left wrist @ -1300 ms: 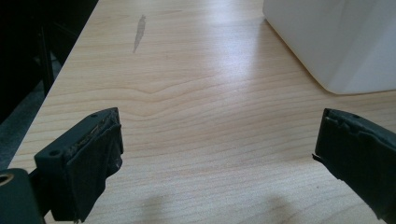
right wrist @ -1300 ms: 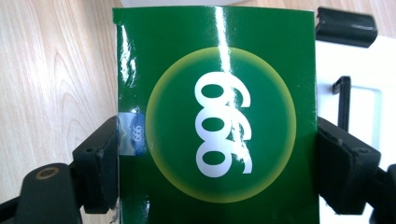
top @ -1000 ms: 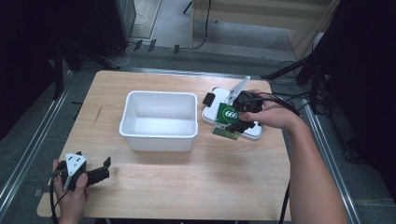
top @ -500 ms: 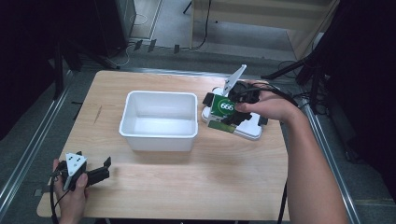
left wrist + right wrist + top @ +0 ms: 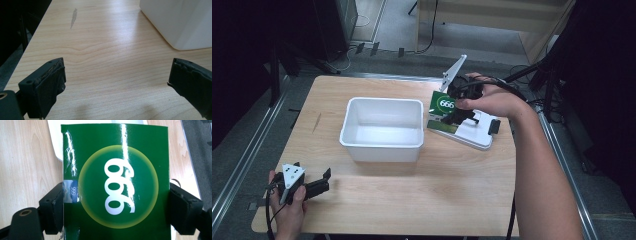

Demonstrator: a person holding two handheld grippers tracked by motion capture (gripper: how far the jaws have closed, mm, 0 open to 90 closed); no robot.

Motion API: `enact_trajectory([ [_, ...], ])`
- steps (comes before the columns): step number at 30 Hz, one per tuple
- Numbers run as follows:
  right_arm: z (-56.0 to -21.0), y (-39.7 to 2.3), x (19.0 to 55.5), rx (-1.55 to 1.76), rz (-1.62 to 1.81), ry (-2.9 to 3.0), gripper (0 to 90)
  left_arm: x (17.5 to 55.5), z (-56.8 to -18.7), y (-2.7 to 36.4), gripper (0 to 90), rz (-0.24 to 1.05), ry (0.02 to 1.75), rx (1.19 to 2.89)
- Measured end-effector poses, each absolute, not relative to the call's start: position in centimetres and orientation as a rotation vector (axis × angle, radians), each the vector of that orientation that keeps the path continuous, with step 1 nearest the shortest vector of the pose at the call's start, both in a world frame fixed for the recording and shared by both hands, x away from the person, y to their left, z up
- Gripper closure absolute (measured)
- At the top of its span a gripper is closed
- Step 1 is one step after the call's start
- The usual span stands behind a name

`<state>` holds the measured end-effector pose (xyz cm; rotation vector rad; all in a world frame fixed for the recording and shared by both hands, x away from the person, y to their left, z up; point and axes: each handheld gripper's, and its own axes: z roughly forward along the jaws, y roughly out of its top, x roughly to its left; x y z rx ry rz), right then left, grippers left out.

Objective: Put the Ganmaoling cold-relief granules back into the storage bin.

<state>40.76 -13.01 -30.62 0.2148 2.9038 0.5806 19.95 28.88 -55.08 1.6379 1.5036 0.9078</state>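
We hold the green box (image 5: 115,182) tight in our right gripper (image 5: 116,210) (the left gripper (image 5: 112,85) waits wide open, holding nothing) and should next carry it left over the white bin (image 5: 382,125).

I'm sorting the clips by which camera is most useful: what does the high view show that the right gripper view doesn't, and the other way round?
High view alone: the white bin mid-table, the left gripper resting open near the table's front left corner, and the person's forearms. Right gripper view alone: the close-up of the fingers pressed against both side edges of the green box, and a small blue label at its left edge. Both share: the green box with its white 666, the right gripper holding it, the white tray underneath and the wooden table.
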Motion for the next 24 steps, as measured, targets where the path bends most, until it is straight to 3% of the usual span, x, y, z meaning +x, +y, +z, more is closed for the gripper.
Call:
enact_trajectory([
  [24, -29.6, -7.4, 40.6, 0.086, 0.587, 2.925, 16.6, 20.0, -55.1, 29.0, 1.6, 0.901, 1.507, 1.627],
])
